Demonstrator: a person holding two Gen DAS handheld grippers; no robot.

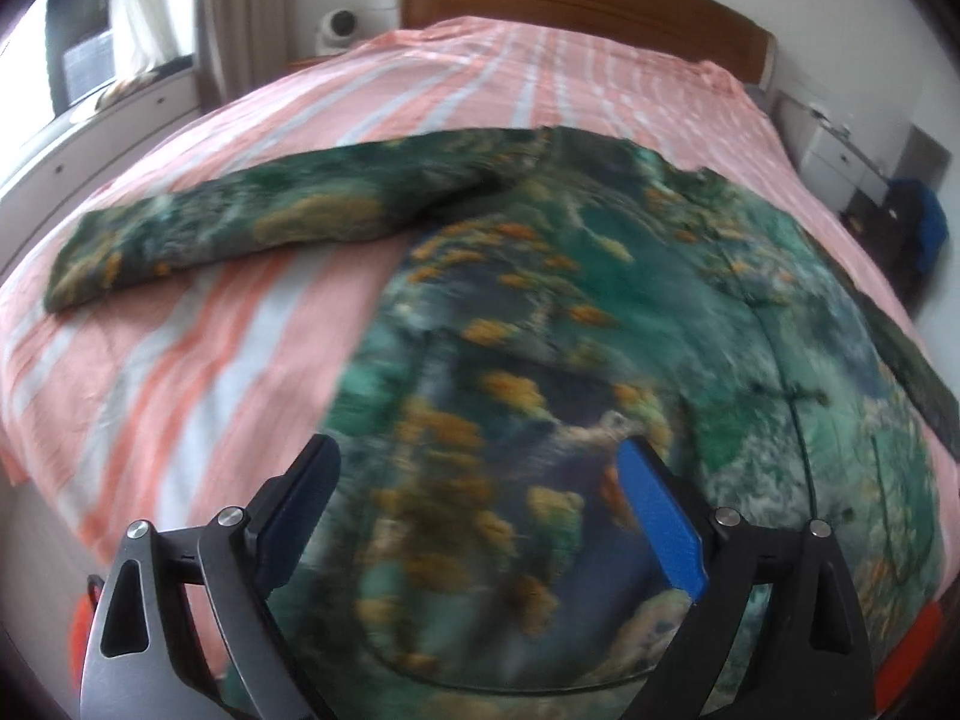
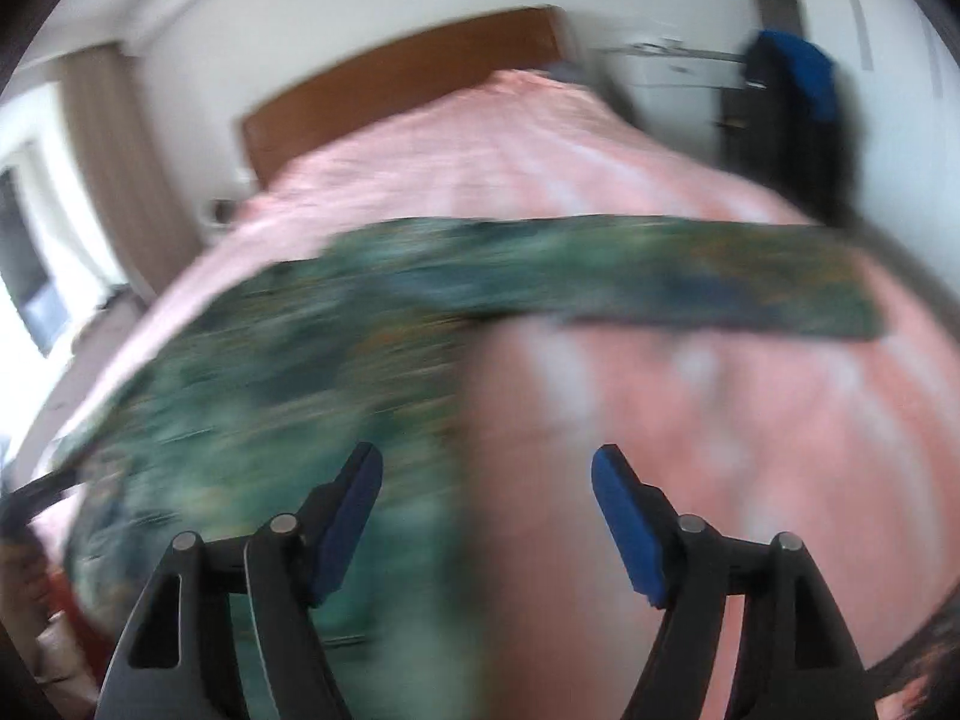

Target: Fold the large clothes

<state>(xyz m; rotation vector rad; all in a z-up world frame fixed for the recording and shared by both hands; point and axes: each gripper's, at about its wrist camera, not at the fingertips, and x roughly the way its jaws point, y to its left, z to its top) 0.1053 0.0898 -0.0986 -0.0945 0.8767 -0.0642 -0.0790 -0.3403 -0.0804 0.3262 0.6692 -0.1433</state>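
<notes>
On the striped pink bed (image 1: 180, 360), the green, orange-flecked garment (image 1: 570, 312) lies spread, sleeves out, both claws empty and parted

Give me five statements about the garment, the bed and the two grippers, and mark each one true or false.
1. The green patterned garment lies spread on the pink striped bedspread. True.
2. The left gripper is clamped on a sleeve. False: its jaws stand apart above the garment's body, pressing on nothing.
3. One sleeve stretches out sideways across the bedspread. True.
4. The right gripper is shut. False: its blue pads stand well apart with nothing between them.
5. The bed has a white metal headboard. False: the headboard is brown wood.
</notes>
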